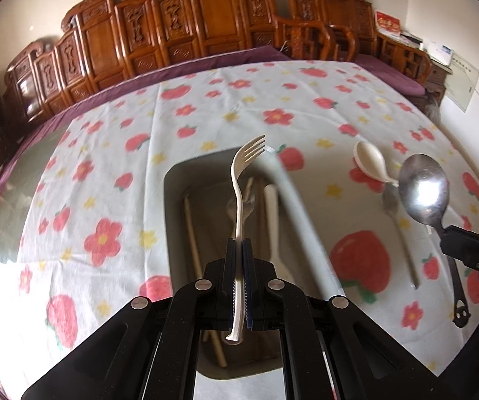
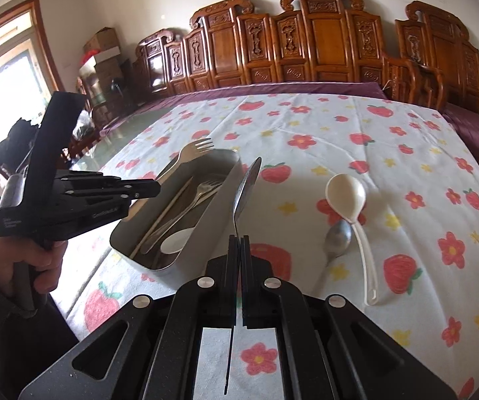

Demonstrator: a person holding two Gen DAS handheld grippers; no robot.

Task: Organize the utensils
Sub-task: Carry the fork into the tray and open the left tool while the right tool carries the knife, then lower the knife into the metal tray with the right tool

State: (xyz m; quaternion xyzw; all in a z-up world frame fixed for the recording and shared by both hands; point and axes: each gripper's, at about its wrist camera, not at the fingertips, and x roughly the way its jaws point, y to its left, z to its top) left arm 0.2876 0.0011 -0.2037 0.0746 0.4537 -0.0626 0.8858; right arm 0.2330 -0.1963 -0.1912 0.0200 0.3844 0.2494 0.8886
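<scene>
My left gripper (image 1: 238, 243) is shut on a cream plastic fork (image 1: 243, 166) and holds it above the grey utensil tray (image 1: 172, 220). The tray holds chopsticks, a metal fork and a white spoon. My right gripper (image 2: 238, 238) is shut on a large metal spoon (image 2: 247, 193), seen edge-on, just right of the tray (image 2: 206, 220); the spoon also shows in the left wrist view (image 1: 423, 188). A cream plastic spoon (image 2: 349, 203) and a small metal spoon (image 2: 338, 238) lie on the cloth to the right.
The table carries a white cloth (image 2: 306, 133) printed with strawberries and flowers. Carved wooden chairs (image 2: 306, 40) line the far side. The left gripper's body (image 2: 66, 196) and the hand holding it are at the tray's left.
</scene>
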